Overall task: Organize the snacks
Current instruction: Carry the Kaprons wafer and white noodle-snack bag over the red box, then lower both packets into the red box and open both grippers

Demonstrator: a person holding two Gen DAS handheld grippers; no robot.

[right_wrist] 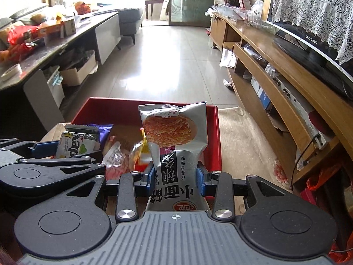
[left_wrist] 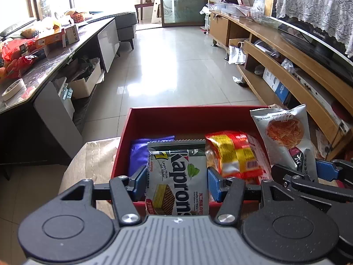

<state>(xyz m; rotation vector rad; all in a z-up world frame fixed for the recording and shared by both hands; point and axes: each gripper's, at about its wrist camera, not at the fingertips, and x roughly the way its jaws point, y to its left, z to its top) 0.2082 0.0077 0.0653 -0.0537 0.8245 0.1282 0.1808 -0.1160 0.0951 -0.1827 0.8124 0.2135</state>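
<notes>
In the lower middle of the left view, the left gripper (left_wrist: 176, 182) pinches a wafer pack (left_wrist: 178, 176) over the red box (left_wrist: 194, 116). At right, the right gripper (right_wrist: 175, 176) squeezes a noodle snack bag (right_wrist: 174, 132).

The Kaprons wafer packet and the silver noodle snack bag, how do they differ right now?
The Kaprons wafer packet is flat, with a green top band and a wafer picture; the noodle snack bag is puffier, silver, showing orange strands. The left tongs hold the wafer packet; the right tongs hold the noodle bag, pinching its lower half into a waist. Both stand upright at the red box.
</notes>
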